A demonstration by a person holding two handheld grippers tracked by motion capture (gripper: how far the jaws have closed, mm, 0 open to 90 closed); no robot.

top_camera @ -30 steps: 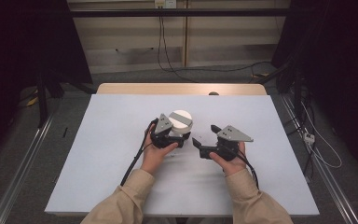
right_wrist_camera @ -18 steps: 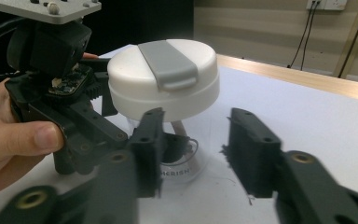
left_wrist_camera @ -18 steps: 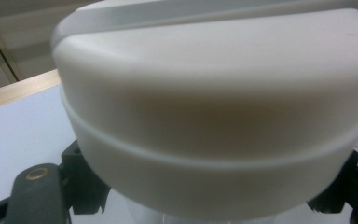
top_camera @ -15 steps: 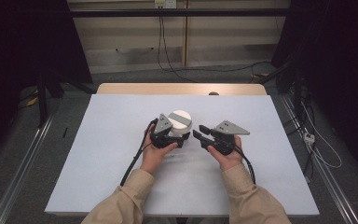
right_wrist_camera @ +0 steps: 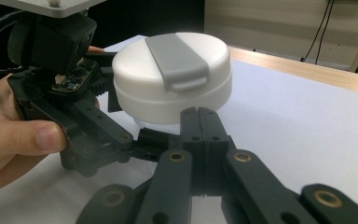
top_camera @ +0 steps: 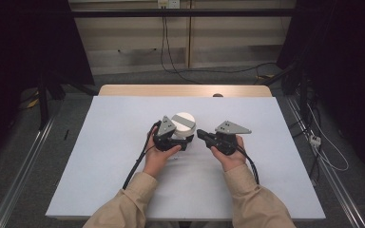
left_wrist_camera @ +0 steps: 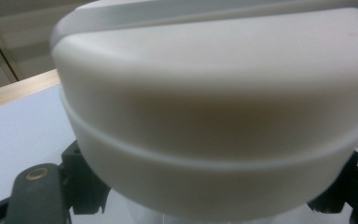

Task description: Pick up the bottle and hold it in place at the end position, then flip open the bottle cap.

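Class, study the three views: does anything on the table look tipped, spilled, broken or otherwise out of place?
Nothing stands out. The white container with its grey flip tab sits upright and closed, gripped low down by the left gripper. The right gripper, jaws shut and empty, points at it. The table shows no spill.

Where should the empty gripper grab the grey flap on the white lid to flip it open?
Probably at the flap's free raised lip, the rounded end overhanging the white lid toward the right gripper. Come from that near side with jaws opened first; they are shut now. The left gripper holds the container below the lid.
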